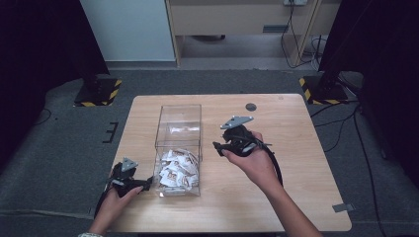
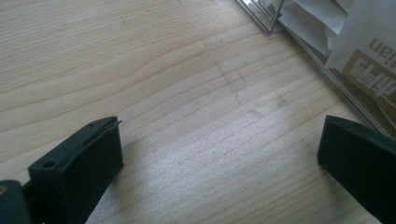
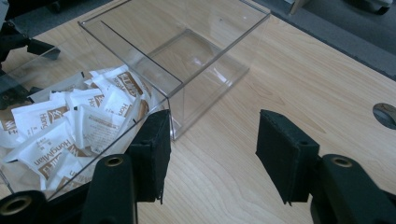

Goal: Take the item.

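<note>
Right gripper (image 1: 221,146) held above the table (image 1: 296,197), just right of the clear box (image 1: 179,129); jaws partly apart, nothing between them. Left gripper (image 1: 143,183) low at the box's near-left corner, jaws wide apart over bare wood, empty. White sachets (image 1: 175,170) piled in the box's near compartment; far compartment bare.
</note>
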Motion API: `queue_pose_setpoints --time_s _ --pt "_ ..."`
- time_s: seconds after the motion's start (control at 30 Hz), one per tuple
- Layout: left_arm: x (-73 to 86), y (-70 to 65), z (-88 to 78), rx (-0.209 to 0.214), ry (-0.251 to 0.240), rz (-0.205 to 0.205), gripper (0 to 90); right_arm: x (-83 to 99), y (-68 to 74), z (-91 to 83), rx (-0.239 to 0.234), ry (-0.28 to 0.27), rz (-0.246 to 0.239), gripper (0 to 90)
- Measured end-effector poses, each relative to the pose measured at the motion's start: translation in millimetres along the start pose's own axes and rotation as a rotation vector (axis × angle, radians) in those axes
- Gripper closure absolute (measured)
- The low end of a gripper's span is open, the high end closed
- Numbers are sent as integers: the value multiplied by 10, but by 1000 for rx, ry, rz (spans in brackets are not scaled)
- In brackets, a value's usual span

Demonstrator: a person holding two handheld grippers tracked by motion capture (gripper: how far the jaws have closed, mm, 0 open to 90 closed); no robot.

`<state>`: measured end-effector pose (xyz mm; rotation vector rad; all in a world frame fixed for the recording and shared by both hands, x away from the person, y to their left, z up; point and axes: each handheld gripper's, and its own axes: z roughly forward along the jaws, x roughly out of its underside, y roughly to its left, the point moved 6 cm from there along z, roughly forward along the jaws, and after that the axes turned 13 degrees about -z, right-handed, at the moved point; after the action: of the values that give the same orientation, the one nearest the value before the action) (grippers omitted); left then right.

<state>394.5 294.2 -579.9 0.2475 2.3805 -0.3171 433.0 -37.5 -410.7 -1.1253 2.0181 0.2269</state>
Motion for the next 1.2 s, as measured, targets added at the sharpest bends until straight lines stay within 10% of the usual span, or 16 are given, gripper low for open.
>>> queue_pose_setpoints --time_s 1.2 --pt "0 0 0 0 0 0 0 -317 537 428 -96 -23 -111 614"
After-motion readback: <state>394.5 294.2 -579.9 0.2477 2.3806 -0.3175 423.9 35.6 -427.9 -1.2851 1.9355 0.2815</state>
